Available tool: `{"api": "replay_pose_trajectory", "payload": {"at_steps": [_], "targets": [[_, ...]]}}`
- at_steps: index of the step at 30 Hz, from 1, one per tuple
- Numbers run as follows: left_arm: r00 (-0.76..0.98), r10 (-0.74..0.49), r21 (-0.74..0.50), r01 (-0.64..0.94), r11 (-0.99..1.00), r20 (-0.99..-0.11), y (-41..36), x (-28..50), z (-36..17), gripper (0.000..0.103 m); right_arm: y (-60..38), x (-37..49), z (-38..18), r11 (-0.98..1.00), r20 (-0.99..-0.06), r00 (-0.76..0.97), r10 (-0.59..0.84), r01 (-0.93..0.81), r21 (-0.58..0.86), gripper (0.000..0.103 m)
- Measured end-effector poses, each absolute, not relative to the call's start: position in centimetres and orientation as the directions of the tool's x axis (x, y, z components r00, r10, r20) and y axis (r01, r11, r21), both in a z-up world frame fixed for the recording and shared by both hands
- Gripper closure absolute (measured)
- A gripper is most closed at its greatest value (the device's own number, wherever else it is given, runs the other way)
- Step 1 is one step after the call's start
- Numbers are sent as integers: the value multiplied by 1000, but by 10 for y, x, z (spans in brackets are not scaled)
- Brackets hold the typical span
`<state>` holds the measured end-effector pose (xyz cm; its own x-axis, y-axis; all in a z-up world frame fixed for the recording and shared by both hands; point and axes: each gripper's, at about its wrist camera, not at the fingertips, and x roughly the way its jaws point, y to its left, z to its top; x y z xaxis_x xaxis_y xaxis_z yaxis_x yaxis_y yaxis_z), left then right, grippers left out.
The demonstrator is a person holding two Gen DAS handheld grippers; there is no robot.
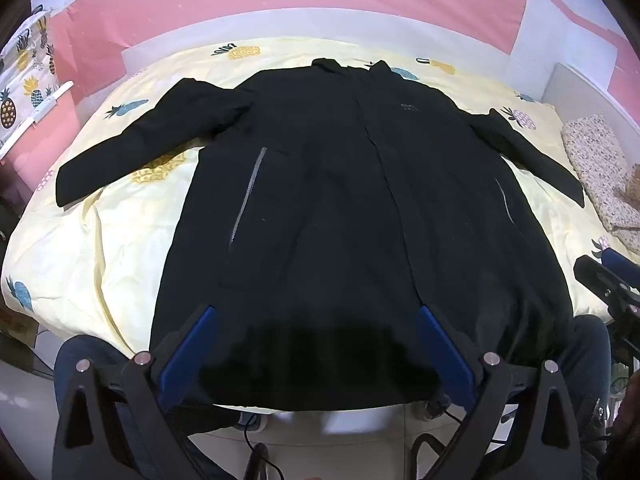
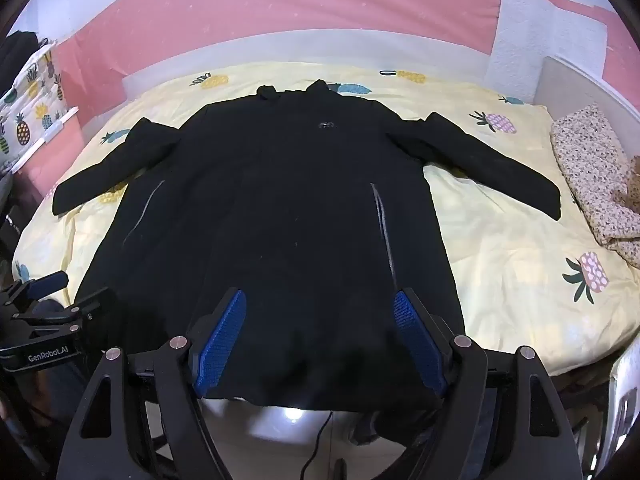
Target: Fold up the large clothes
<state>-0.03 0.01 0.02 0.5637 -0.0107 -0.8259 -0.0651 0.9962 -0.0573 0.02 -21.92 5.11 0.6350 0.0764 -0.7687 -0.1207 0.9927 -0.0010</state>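
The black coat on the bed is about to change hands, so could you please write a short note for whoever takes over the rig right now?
Left gripper: open, empty, above the coat's hem.
Right gripper: open, empty, also over the hem.
Black coat: lies flat, front up, on the yellow pineapple sheet, collar away from you, both sleeves spread out to the sides, hem at the near edge of the bed.
Done: coat laid out; no fold made.
Left: fold in the sleeves, then fold the body.
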Motion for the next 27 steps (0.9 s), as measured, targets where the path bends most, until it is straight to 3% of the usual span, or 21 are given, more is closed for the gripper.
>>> {"api": "replay_pose_trajectory", "payload": {"at_steps": [27], "targets": [[565, -22, -66, -57, 996, -825, -7, -5, 1, 3, -219, -1, 47, 993, -773, 629, 76, -122, -2, 26]]}}
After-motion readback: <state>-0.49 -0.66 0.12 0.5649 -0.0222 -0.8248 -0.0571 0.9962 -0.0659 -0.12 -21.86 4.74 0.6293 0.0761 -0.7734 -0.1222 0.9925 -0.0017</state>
